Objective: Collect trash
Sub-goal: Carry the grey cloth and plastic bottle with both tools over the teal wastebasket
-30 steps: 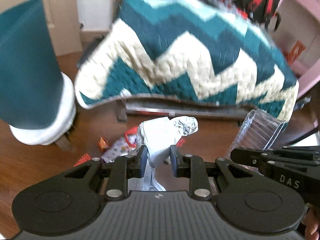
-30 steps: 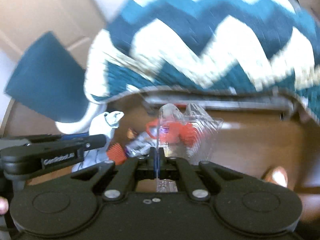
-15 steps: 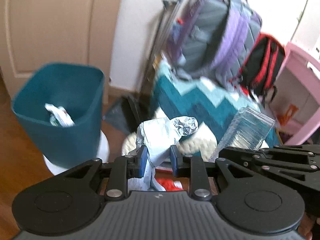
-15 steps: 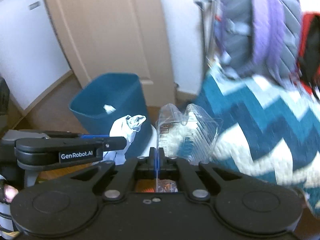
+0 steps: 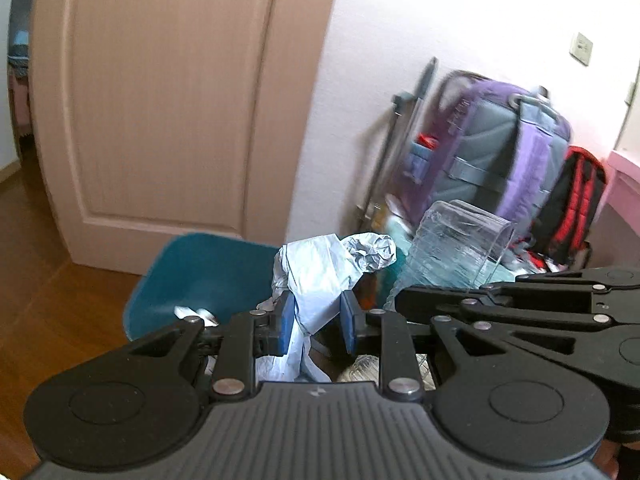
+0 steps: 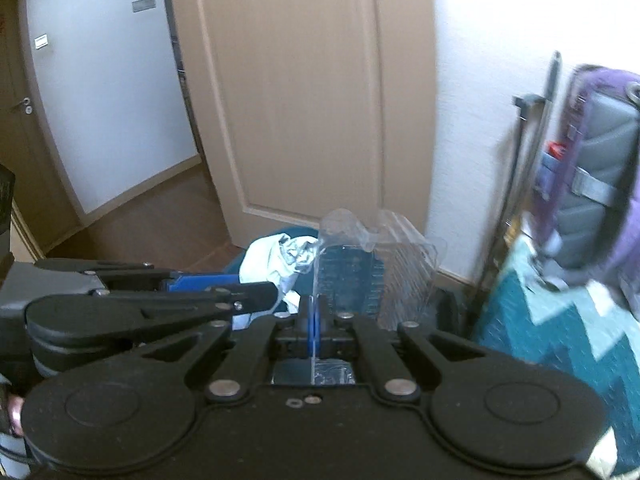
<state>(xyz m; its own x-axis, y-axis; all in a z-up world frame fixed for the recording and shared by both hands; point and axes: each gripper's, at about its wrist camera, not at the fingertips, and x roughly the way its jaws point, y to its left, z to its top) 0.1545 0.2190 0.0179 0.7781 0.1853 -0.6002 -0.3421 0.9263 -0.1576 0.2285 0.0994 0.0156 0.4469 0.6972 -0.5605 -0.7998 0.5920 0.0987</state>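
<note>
Nearest, the left gripper [image 5: 314, 320] was clamped on a crumpled pale wrapper [image 5: 320, 276], its blue pads [image 5: 285, 322] pressing the bundle from both sides while the top stuck up above the fingers. Just beside it, the right gripper [image 6: 314, 320] had its jaws shut tight on the thin edge of a clear plastic box [image 6: 372, 272], which rose upright and a little tilted above the fingertips. Both grippers pointed downward and lay close together, side by side; seen from the left wrist, the right gripper's black body crossed the lower right and the clear box stood just right of the wrapper.

Beyond the two held pieces sat a teal bin [image 5: 200, 276], its open mouth below and ahead of them, with a few white scraps [image 5: 192, 314] lying inside. Wood floor [image 5: 40, 280] showed bare to the left of the bin, giving open room on that side. To the right the way was crowded: a teal and cream zigzag blanket [image 6: 560, 340] lay near, and behind it a purple and grey backpack [image 5: 500, 152], a red and black bag [image 5: 576, 200] and some leaning poles [image 5: 400, 140] rested against the white wall [image 5: 480, 20]. Farthest back, a tan door [image 5: 160, 100] stood behind the bin, and from the right wrist a passage opened to its left.
</note>
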